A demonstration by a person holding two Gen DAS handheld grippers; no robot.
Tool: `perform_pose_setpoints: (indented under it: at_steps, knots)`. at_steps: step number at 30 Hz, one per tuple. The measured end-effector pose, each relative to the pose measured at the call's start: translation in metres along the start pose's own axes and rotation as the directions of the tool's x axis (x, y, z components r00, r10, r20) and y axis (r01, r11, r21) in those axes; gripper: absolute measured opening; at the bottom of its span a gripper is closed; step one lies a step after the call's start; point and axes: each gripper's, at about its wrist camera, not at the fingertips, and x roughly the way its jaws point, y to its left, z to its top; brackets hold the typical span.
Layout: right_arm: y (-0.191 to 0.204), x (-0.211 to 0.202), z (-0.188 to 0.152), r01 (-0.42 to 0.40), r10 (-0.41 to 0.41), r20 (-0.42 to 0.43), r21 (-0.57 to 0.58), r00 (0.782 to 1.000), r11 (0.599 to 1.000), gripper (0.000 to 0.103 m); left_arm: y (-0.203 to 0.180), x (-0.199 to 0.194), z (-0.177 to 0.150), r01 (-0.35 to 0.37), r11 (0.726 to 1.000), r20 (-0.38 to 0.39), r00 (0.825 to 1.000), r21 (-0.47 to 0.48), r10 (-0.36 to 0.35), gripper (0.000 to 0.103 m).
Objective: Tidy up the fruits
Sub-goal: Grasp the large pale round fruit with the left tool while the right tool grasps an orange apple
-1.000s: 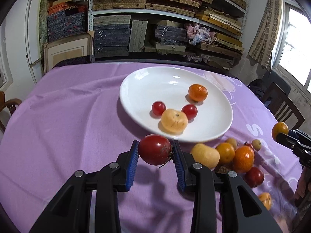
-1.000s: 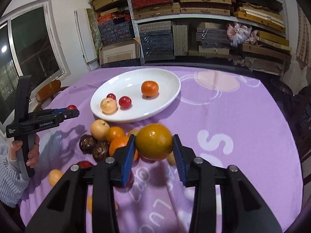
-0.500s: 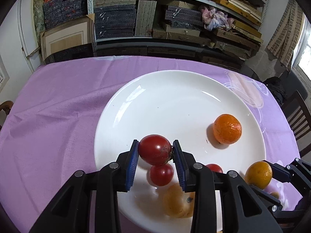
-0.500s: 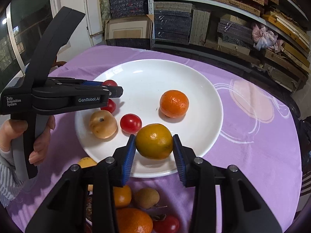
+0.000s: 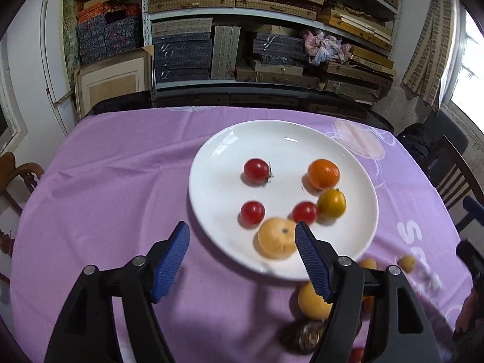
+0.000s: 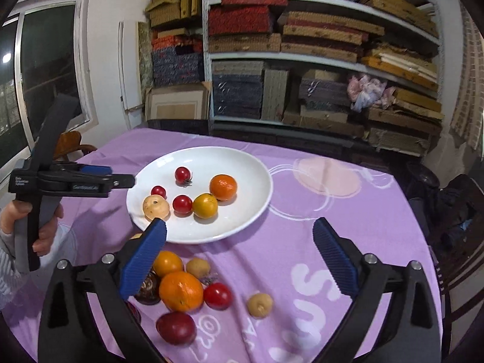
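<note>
A white plate point(image 5: 357, 242) point(image 6: 251, 211) on the purple cloth holds three red tomatoes, an orange mandarin point(image 5: 323, 173) point(image 6: 223, 187), a yellow-orange fruit point(image 5: 331, 203) point(image 6: 205, 205) and a pale round fruit point(image 5: 276, 237) point(image 6: 155, 207). The tomato with a stem point(image 5: 256, 170) point(image 6: 182, 174) lies farthest back. My left gripper point(image 5: 242, 242) is open and empty over the plate's near rim. My right gripper point(image 6: 239, 242) is open and empty above the cloth. Loose fruits lie on the cloth, among them a big orange point(image 6: 181, 291), a tomato point(image 6: 217, 295) and a dark red fruit point(image 6: 176, 328).
The left gripper's black body point(image 6: 69, 181) and the hand on it show at the left of the right wrist view. Shelves of boxes point(image 5: 242, 30) stand behind the table. Wooden chairs point(image 5: 453, 175) point(image 5: 18, 175) flank it. Small brown fruits point(image 6: 259, 304) lie on the cloth.
Both grippers opened and pulled back from the plate. The stemmed tomato and the yellow-orange fruit were let go and now lie on the plate.
</note>
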Motion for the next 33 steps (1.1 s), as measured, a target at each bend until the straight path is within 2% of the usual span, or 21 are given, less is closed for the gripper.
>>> perform_pose_setpoints:
  at_steps: [3, 7, 9, 13, 21, 30, 33]
  knots:
    - [-0.010, -0.031, -0.032, 0.064, -0.066, 0.064, 0.028, 0.996, 0.998, 0.099, -0.011, -0.034, -0.045, 0.015, 0.998, -0.001, 1.000, 0.058, -0.015, 0.073]
    - [-0.030, -0.040, -0.065, 0.049, -0.057, 0.050, 0.148, 0.997, 0.988, 0.099, -0.030, -0.064, -0.106, 0.034, 0.993, -0.008, 0.999, 0.113, -0.033, 0.074]
    - [-0.036, -0.037, -0.067, 0.045, -0.049, 0.020, 0.167, 0.999, 0.985, 0.099, -0.040, -0.073, -0.131, 0.032, 0.990, -0.005, 0.999, 0.138, -0.031, 0.074]
    - [-0.047, -0.043, -0.068, 0.030, -0.040, 0.050, 0.192, 0.998, 0.981, 0.099, -0.056, -0.079, -0.164, 0.018, 0.982, -0.008, 1.000, 0.187, -0.017, 0.074]
    - [-0.048, -0.044, -0.072, 0.030, -0.039, 0.043, 0.199, 0.998, 0.980, 0.099, -0.055, -0.061, -0.174, 0.068, 0.987, -0.057, 0.997, 0.143, -0.061, 0.073]
    - [-0.048, -0.044, -0.073, 0.029, -0.037, 0.033, 0.205, 0.999, 0.978, 0.099, -0.053, -0.051, -0.175, 0.074, 0.991, -0.074, 0.995, 0.114, -0.066, 0.073]
    - [-0.046, -0.042, -0.074, 0.028, -0.035, 0.030, 0.204, 0.999, 0.979, 0.099, -0.054, -0.050, -0.175, 0.087, 0.989, -0.076, 0.994, 0.118, -0.079, 0.065]
